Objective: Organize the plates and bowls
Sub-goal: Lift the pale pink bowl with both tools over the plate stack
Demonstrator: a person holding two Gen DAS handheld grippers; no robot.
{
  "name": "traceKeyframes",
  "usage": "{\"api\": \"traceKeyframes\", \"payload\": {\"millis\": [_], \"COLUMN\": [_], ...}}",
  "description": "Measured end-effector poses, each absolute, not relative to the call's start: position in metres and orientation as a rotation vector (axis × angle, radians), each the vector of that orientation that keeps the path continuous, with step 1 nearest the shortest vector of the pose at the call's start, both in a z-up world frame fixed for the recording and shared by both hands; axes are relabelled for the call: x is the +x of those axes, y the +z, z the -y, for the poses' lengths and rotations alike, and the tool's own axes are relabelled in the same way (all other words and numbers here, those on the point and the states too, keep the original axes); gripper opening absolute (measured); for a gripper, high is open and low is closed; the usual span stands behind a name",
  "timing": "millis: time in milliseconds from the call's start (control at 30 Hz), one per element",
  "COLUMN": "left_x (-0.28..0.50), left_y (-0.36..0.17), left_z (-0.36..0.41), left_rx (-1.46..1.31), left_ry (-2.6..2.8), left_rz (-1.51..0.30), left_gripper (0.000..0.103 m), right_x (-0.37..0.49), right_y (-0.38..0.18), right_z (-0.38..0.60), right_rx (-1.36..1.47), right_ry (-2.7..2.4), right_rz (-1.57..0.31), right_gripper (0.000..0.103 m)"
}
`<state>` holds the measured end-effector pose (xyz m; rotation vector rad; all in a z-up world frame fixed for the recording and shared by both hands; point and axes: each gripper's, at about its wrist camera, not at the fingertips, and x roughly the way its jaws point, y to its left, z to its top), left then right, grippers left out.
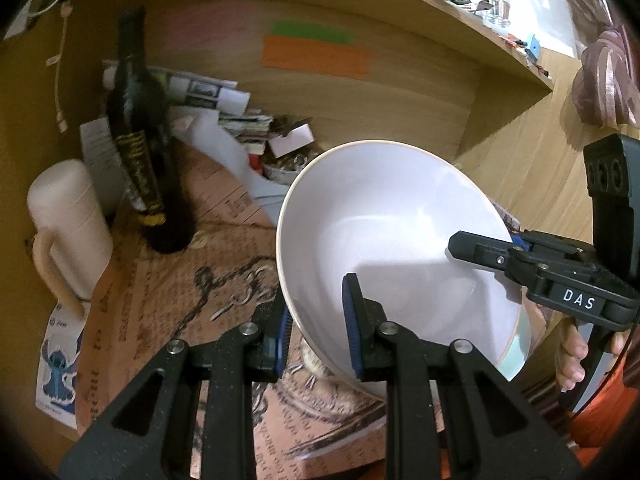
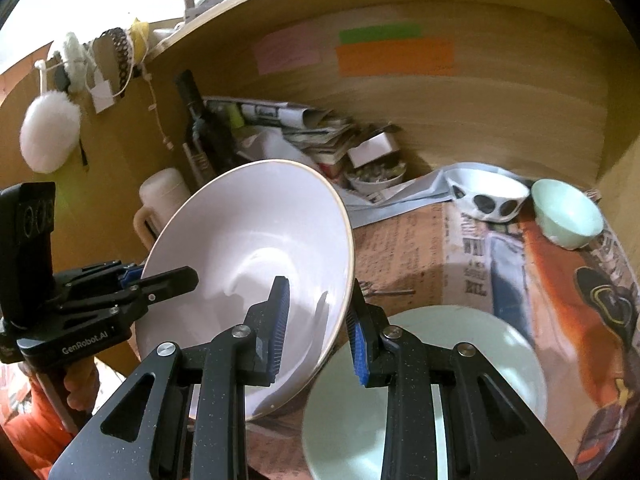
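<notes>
A large white plate with a tan rim is held up off the table, tilted. My left gripper is shut on its left rim, one pad inside and one outside. My right gripper is shut on the opposite rim of the same plate. The right gripper also shows in the left wrist view. A pale green plate lies flat on the table below and right of it. A white bowl with black spots and a pale green bowl stand at the back right.
A dark bottle and a cream mug stand at the left. Papers, a small box and a dish of odds crowd the back. Wooden walls and a shelf enclose the nook. Printed paper covers the table.
</notes>
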<state>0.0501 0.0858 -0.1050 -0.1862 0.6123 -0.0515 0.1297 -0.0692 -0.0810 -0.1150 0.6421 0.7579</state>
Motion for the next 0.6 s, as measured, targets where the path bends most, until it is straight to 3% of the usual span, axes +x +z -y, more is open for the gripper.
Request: {"api": "traceKeyframes", "payload": {"millis": [600], "left_x": [0.035], "left_y": [-0.145], "left_z": [-0.109], "left_rx": [-0.253], "left_ry": [-0.004], "left_rz": [-0.698], "left_gripper": [0.024], "right_x": [0.128], "right_y": [-0.121], "right_z": [0.040], "right_rx": [-0.146], "right_ry": [0.787], "right_rz": [-0.770], "right_gripper": [0.025]}}
